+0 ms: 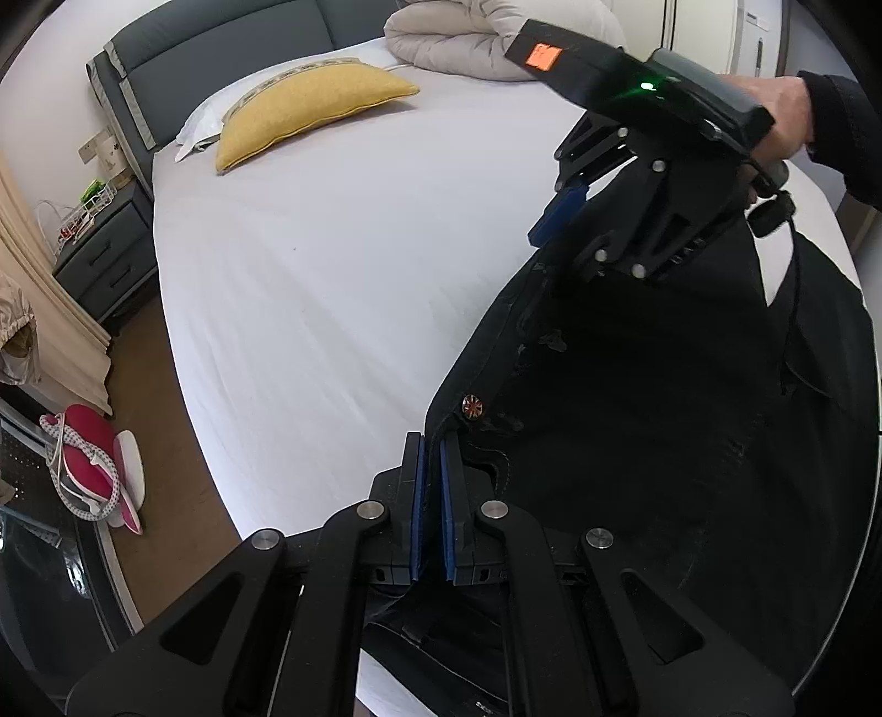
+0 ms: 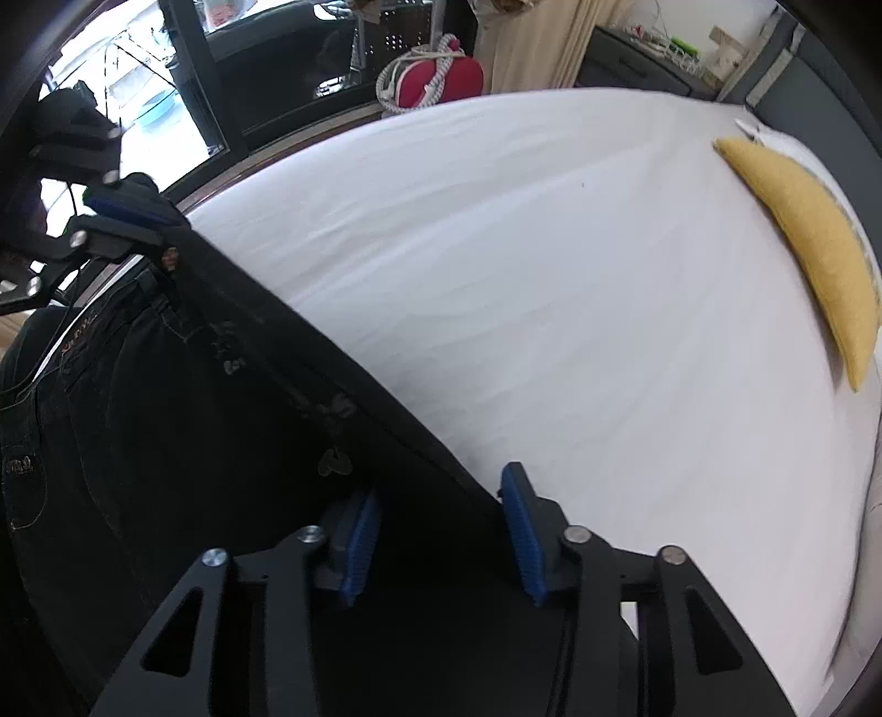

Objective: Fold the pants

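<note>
Black jeans (image 1: 634, 413) are held up above a white bed (image 1: 331, 276). My left gripper (image 1: 431, 447) is shut on the waistband corner, just below a round metal button (image 1: 473, 406). My right gripper (image 2: 438, 496) is open, its blue pads either side of the waistband edge (image 2: 308, 353), which runs taut between the two grippers. The right gripper also shows in the left wrist view (image 1: 557, 212) at the far end of the waistband. The left gripper shows in the right wrist view (image 2: 129, 212), clamped on the far corner. The legs hang out of sight.
A yellow pillow (image 1: 308, 113) and a bundled beige duvet (image 1: 468, 44) lie at the head of the bed. A grey nightstand (image 1: 105, 248) stands left of it. A red steam iron (image 1: 88, 458) lies on the floor by the curtain.
</note>
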### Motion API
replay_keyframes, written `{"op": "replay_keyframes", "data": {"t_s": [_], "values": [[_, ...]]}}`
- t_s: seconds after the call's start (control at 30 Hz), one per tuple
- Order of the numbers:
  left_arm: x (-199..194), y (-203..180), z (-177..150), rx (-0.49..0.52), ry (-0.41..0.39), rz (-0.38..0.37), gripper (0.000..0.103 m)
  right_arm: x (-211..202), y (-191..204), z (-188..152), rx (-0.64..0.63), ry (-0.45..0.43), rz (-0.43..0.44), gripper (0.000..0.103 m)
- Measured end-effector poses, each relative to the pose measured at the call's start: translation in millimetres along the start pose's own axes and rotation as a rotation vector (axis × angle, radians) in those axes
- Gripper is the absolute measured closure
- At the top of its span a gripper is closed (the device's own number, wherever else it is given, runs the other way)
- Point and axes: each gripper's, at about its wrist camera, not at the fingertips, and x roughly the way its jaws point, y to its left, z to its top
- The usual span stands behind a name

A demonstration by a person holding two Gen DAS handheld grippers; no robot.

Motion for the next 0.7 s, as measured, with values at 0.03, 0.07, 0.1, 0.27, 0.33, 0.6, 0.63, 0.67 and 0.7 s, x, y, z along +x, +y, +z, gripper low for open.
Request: {"op": "replay_keyframes", "data": {"t_s": [0.03, 0.07, 0.1, 0.27, 0.33, 0.6, 0.63, 0.67, 0.7], "values": [[-1, 0, -1, 0.002, -0.001, 0.001, 0.099, 1, -3, 1, 0.004, 0.001, 0.004, 0.064], [-1, -3, -1, 0.002, -0.003, 0.001, 0.099, 1, -4, 1, 0.005, 0.002, 0.005, 0.066], [-2, -5, -2, 0.001, -0.006, 0.0, 0.099, 1, -6, 2, 0.006, 0.006, 0.01, 0.07], [-5, -10, -3, -0.002, -0.012, 0.002, 0.099, 0, -4, 6, -0.014, 0.011, 0.025, 0.093], [-8, -8, -4, -0.016, -0.016, -0.001, 0.099, -5, -3, 5, -0.008, -0.001, 0.021, 0.094], [-31, -23, -17, -0.044, -0.041, 0.008, 0.099, -37, 4, -10, 0.057, -0.099, 0.016, 0.096], [-35, -27, -20, -0.046, -0.042, 0.007, 0.099, -40, 9, -14, 0.072, -0.114, 0.019, 0.096], [-39, -31, -24, -0.05, -0.04, 0.004, 0.099, -41, 18, -18, 0.09, -0.131, 0.023, 0.096], [-42, -35, -28, -0.053, -0.037, -0.001, 0.099, -44, 23, -25, 0.121, -0.154, 0.035, 0.096]]}}
